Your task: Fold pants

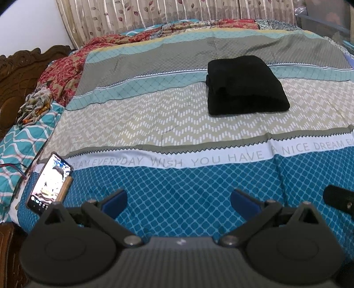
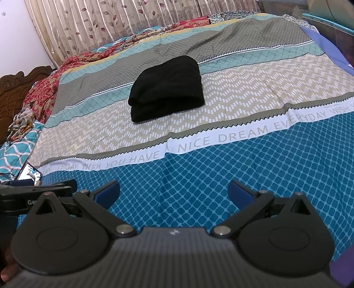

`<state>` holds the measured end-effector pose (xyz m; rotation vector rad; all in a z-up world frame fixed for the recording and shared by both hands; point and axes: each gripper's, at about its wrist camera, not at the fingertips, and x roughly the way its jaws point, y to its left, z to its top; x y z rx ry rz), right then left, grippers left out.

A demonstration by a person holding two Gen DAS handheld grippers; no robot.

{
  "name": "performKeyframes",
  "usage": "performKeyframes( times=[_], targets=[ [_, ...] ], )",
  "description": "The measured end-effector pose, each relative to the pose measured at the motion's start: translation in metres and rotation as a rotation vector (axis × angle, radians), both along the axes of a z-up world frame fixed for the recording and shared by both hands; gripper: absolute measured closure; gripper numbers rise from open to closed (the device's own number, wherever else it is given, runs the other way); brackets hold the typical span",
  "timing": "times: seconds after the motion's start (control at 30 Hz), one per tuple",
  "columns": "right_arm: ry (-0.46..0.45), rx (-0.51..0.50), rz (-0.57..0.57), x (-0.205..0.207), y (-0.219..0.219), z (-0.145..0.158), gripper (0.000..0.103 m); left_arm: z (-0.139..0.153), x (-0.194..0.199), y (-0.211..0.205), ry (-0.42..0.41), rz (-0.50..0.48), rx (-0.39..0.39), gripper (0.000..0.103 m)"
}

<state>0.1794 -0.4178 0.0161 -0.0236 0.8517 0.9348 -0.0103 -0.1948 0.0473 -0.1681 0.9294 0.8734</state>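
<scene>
The black pants [image 1: 245, 85] lie folded into a compact rectangle on the patterned bedsheet [image 1: 154, 115], far from both grippers. They also show in the right wrist view [image 2: 168, 88]. My left gripper [image 1: 178, 199] is open and empty, held over the blue diamond part of the sheet near the bed's front edge. My right gripper [image 2: 173, 191] is open and empty too, held over the same blue band. The left gripper's side [image 2: 37, 192] shows at the left of the right wrist view, and part of the right gripper [image 1: 338, 197] shows at the right edge of the left wrist view.
A phone [image 1: 49, 182] with a lit screen leans at the bed's front left corner. A red floral quilt [image 1: 66, 68] and crumpled cloth [image 1: 35, 104] lie along the left side by the carved wooden headboard [image 1: 20, 73]. Curtains [image 1: 154, 15] hang behind the bed.
</scene>
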Motion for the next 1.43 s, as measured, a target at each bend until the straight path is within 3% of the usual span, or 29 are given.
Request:
performKeyframes(
  times=[0.57, 1.07, 1.43],
  targets=[
    [-0.009, 0.011, -0.03, 0.001, -0.003, 0.002, 0.0, -0.012, 0.002, -0.009, 0.045, -0.033, -0.089, 0.0],
    [0.006, 0.006, -0.028, 0.004, -0.003, -0.001, 0.0, -0.024, 0.004, -0.01, 0.086, -0.038, -0.113, 0.0],
    [0.012, 0.008, -0.034, 0.006, -0.003, -0.004, 0.0, -0.026, 0.005, -0.012, 0.068, -0.067, -0.132, 0.0]
  ],
)
